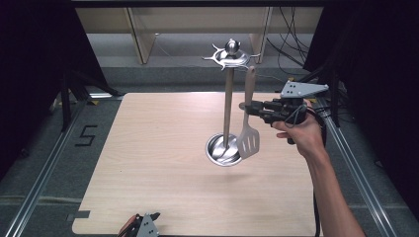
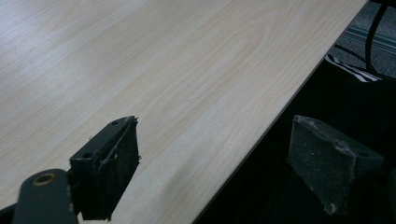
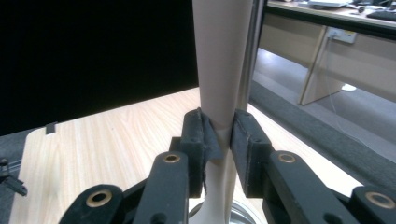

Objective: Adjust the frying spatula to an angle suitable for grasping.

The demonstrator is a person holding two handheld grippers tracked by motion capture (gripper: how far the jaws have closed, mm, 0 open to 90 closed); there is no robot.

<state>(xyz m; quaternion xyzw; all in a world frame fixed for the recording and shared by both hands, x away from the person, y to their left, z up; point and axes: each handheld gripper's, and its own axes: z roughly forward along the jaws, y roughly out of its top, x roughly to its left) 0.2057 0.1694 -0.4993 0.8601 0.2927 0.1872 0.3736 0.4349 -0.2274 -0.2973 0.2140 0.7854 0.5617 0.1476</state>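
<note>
A steel utensil stand (image 1: 228, 103) rises from its round base (image 1: 217, 150) on the wooden table (image 1: 158, 148), with hooks (image 1: 232, 57) at the top. My right gripper (image 1: 245, 107) is shut on the handle of a beige slotted spatula (image 1: 248, 133), holding it upright just right of the pole, blade down. In the right gripper view the handle (image 3: 219, 70) is pinched between the pads (image 3: 201, 135), the pole (image 3: 250, 56) close behind. My left gripper (image 1: 148, 219) sits at the table's near edge, open, nothing between its pads (image 2: 114, 163).
Black curtains flank the table on both sides. Cables (image 1: 291, 44) trail on the floor at the back right, near wooden furniture legs (image 1: 141, 39). Metal rails (image 1: 44, 173) run along the table's left and right sides.
</note>
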